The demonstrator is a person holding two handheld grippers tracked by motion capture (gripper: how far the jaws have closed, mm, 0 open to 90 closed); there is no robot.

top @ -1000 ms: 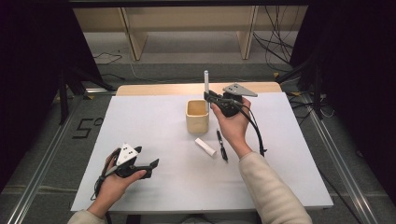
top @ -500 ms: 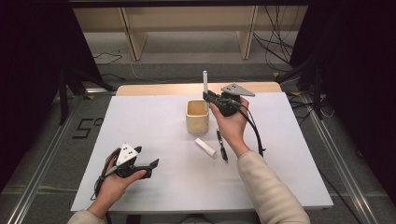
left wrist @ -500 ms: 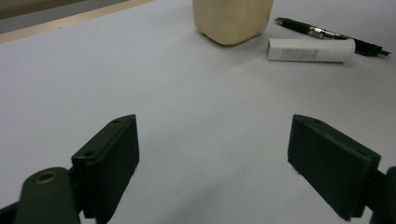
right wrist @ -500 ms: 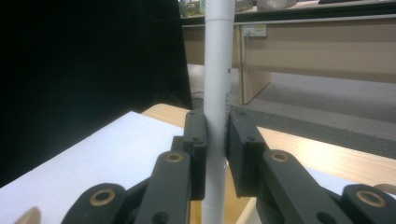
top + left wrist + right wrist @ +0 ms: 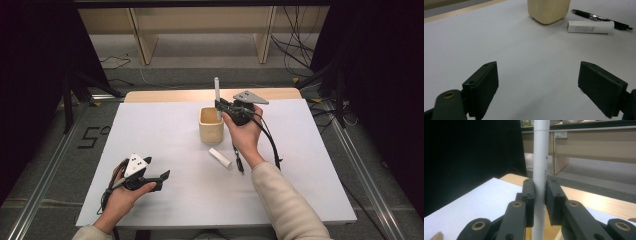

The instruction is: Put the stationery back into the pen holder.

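Clamping a white marker (image 5: 217,95) upright between its jaws, the right gripper (image 5: 223,106) holds it over the far rim of the beige cup (image 5: 210,126). Just beside the cup on the white table (image 5: 165,130) lie a white tube (image 5: 220,157) and a black pen (image 5: 237,159). Well apart, the left gripper (image 5: 159,180) rests near the front edge, jaws spread wide with nothing between.

2 black two-jaw grippers (image 5: 150,179) (image 5: 223,106) with grey three-cornered plates, black cables; beige sleeves (image 5: 287,202).
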